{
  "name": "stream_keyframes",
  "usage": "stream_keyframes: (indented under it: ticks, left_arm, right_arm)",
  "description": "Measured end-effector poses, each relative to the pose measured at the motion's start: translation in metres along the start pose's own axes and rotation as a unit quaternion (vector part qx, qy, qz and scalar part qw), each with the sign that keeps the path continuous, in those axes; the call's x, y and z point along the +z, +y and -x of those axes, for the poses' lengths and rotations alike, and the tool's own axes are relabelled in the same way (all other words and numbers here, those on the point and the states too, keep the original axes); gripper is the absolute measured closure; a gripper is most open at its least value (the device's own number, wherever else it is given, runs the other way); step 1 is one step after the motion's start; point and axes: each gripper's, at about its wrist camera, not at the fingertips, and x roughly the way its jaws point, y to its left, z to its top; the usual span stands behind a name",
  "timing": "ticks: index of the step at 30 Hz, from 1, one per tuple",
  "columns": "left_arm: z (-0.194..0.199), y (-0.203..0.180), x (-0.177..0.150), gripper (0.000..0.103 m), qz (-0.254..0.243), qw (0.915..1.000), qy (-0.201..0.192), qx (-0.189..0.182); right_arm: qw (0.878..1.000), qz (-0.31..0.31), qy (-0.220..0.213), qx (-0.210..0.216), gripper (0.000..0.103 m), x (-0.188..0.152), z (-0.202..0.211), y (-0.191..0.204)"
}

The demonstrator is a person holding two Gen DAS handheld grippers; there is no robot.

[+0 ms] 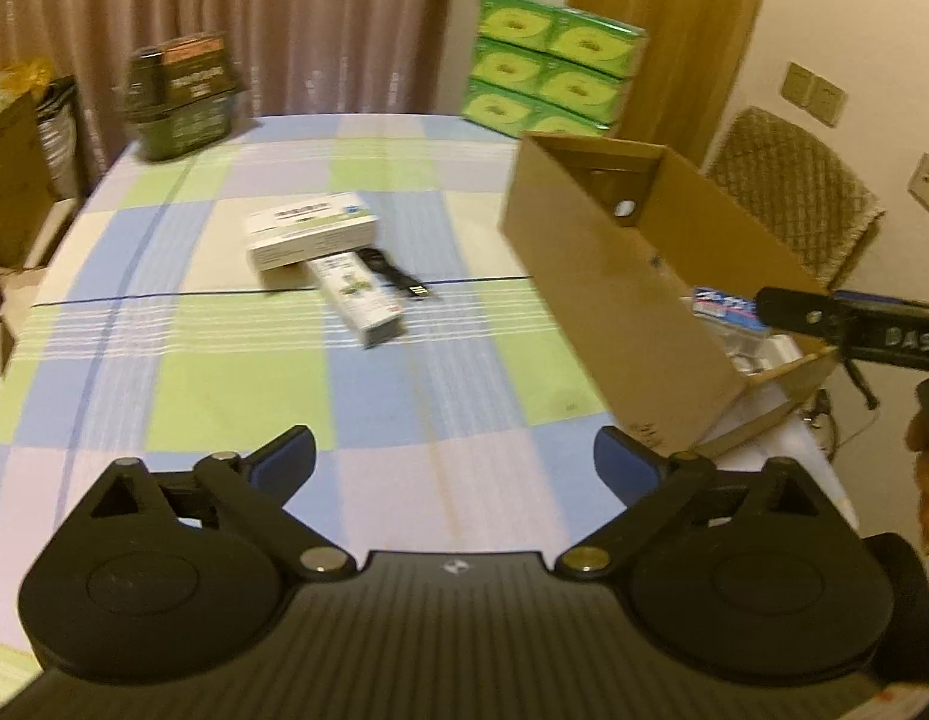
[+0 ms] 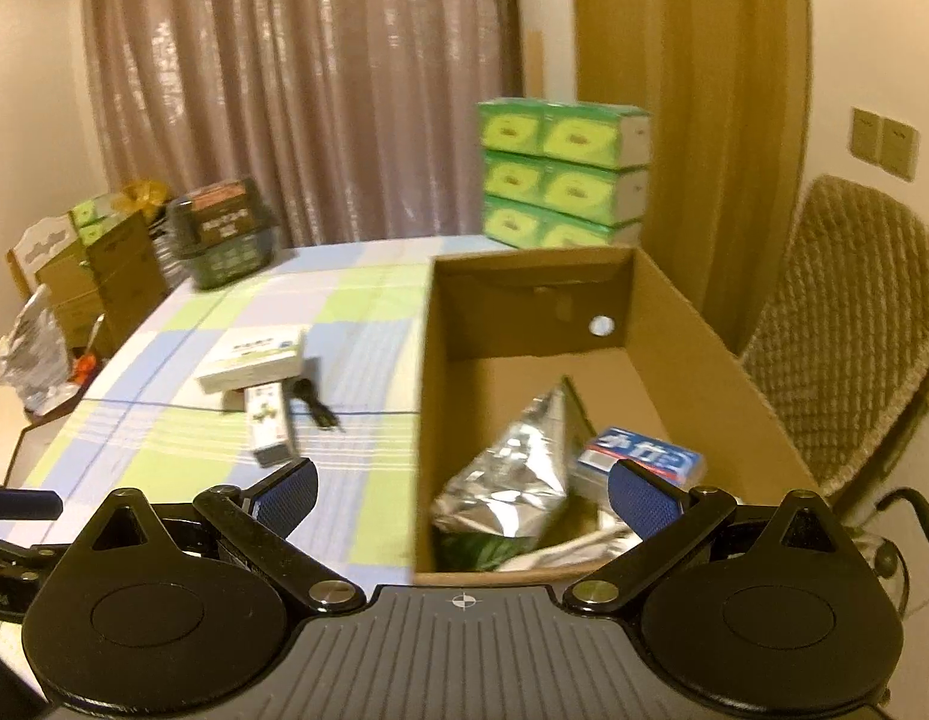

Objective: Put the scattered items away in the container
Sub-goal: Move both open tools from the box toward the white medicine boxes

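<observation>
Your left gripper has its jaws spread wide with nothing between them, only the checked tablecloth showing in the gap. Your right gripper is equally wide apart and empty; it hangs over the near end of the cardboard box, its left pad outside the box's left wall and its right pad over the inside.

Past your right jaws, inside the box, lies a crumpled silver foil bag against the left wall, with a blue and white packet just beside it toward the right wall (some pale wrapping and something dark green sit below them at the near wall, too blurred to name). The box stands at the right edge of the table, open at the top.

Ahead of your left jaws, near the middle of the table, three things are still out: a white box with green print, a narrower white carton leaning out from under its near side, and a black cable touching the carton on the box side.

At the far left corner sits a dark green basket; at the far edge, behind the cardboard box, a stack of green cartons. A woven chair stands beyond the right edge.
</observation>
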Motion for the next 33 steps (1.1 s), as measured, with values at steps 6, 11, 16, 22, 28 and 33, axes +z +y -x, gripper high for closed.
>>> stream_keyframes:
  ticks: [6, 11, 16, 22, 28, 33]
  left_arm:
    - [0.007, 0.034, -0.006, 0.003, -0.001, 0.9997, 0.003, 0.024]
    - [0.009, 0.057, -0.007, 0.003, -0.010, 0.9990, -0.001, 0.043]
    - [0.005, 0.077, -0.008, 0.003, -0.008, 0.9987, 0.000, 0.051]
    - [-0.012, 0.097, -0.005, 0.003, -0.012, 0.9984, 0.007, 0.054]
    - [-0.038, 0.116, 0.002, 0.003, -0.030, 0.9979, 0.012, 0.057]
    - [-0.061, 0.132, 0.009, 0.003, -0.036, 0.9977, 0.015, 0.056]
  right_arm:
    - [0.999, 0.036, -0.001, 0.025, 0.003, 0.005, -0.006, 0.034]
    - [0.997, 0.068, 0.001, 0.045, 0.003, 0.007, -0.018, 0.061]
    - [0.994, 0.088, 0.009, 0.061, 0.003, 0.007, -0.036, 0.084]
    - [0.990, 0.115, 0.022, 0.078, 0.003, 0.005, -0.065, 0.106]
    - [0.985, 0.142, 0.042, 0.083, 0.003, 0.000, -0.104, 0.121]
    - [0.982, 0.155, 0.059, 0.086, 0.003, -0.001, -0.139, 0.128]
